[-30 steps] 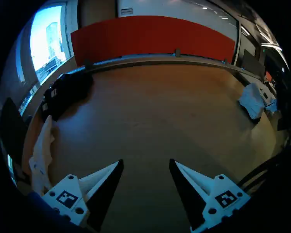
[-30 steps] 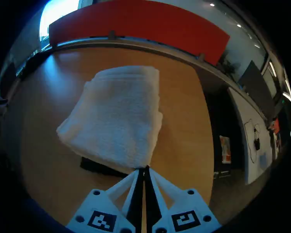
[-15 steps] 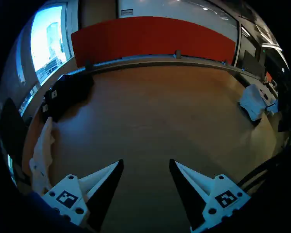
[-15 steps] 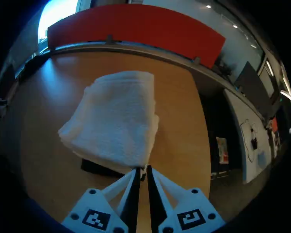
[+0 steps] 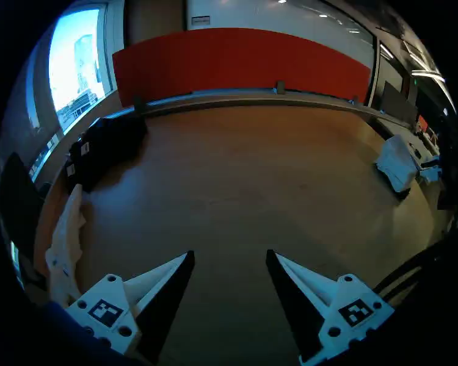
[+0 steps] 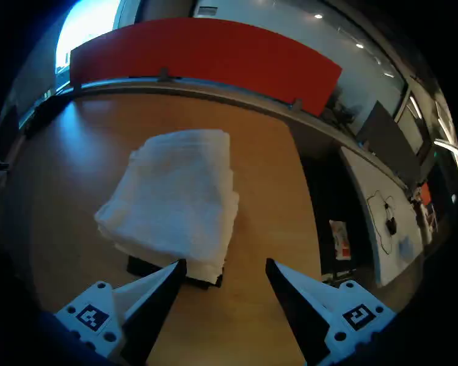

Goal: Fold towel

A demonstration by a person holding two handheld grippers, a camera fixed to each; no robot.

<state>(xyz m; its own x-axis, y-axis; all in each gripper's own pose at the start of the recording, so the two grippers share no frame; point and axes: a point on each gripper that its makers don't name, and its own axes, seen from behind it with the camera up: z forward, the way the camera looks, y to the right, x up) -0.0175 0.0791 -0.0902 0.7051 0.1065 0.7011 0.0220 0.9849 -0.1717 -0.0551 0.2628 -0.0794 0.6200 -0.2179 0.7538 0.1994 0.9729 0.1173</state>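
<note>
Folded towel (image 6: pixel 174 195) looks soft, limp, best pinched at a corner; left gripper (image 5: pixel 229 252) and right gripper (image 6: pixel 224 263) jaws gape empty.

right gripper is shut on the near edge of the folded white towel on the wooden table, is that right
Not quite: the right gripper is open, not shut. The right gripper view shows its two fingers spread wide apart and pressing on nothing. The rest holds: the folded white towel lies on the wooden table, with its near edge just ahead of the fingertips.
</note>
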